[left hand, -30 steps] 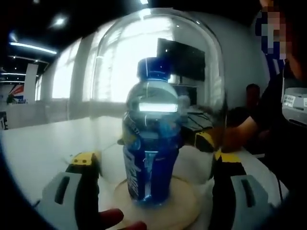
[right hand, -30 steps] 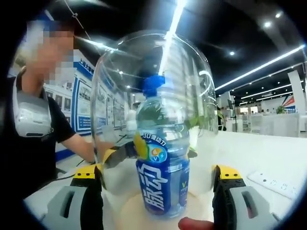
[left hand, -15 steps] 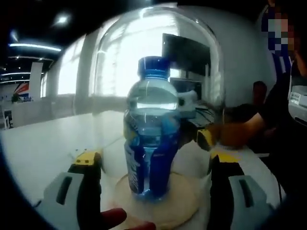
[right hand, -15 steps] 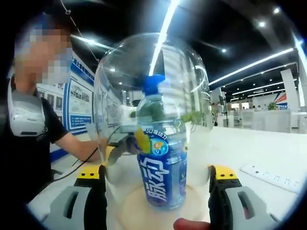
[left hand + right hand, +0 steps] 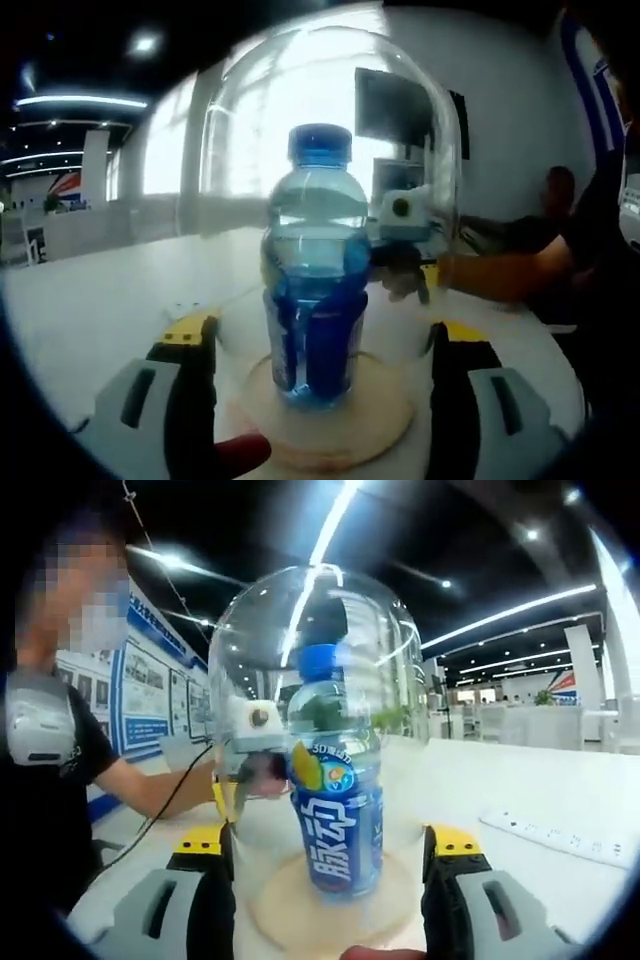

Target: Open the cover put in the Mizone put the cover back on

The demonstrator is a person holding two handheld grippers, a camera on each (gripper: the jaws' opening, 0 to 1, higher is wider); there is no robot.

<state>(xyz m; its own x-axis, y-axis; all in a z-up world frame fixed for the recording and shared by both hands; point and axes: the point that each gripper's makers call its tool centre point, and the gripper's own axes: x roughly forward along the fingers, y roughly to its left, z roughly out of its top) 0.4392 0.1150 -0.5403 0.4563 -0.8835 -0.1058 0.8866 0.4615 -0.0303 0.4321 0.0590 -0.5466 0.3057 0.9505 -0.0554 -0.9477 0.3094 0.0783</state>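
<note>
Left gripper view: white table [image 5: 90, 300], clear dome [image 5: 330, 120] sitting on its round wooden base [image 5: 330, 420], Mizone bottle [image 5: 315, 280] standing upright inside. Left gripper [image 5: 325, 350] and right gripper [image 5: 330, 855] both have jaws wide, either side of the dome, holding nothing.

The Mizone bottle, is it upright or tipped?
Upright: the Mizone bottle stands on the wooden base, blue cap on top.

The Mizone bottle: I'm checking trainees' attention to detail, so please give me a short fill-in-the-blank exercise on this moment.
1. The Mizone bottle has a ___ cap.
2. The bottle stands on a round ___ base.
3. Over the bottle sits a clear ___ cover.

Missing words: blue; wooden; dome
</note>
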